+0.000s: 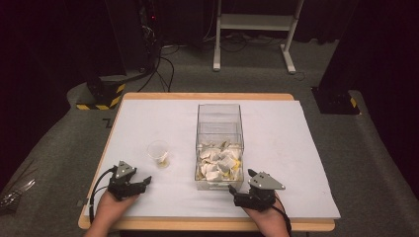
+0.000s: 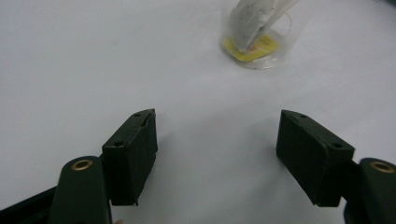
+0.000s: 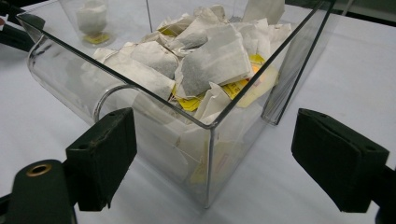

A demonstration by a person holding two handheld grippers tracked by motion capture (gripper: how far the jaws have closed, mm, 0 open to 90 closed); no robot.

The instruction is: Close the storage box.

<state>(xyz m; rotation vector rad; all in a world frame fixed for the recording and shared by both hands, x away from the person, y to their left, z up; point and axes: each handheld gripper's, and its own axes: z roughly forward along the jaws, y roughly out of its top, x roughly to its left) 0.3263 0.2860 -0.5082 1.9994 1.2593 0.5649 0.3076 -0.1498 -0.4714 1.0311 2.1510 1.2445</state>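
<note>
1. Presently, box (image 1: 220, 143): clear, upright at mid-table, near half heaped with tea bags (image 1: 217, 162); in the right gripper view its near corner stands between the two jaws, untouched.
2. Right gripper (image 1: 236, 194): jaws wide apart, holding nothing, just in front of the box's near right corner; hand on the mat.
3. Cup (image 1: 158, 152): clear plastic, left of the box, one tea bag (image 2: 254, 23) with a yellow tag inside; it stands well ahead of the left gripper's jaws and a little to their right.
4. Left gripper (image 1: 146, 182): jaws spread, nothing between them but bare mat; near the table's front left.
5. Mat (image 1: 296, 148): pale, covering a wooden table (image 1: 207, 96).
6. Room: dark; grey carpet, a white stand (image 1: 257, 29) behind, cables (image 1: 165, 64), a yellow-and-black striped base (image 1: 101, 96) at far left.
</note>
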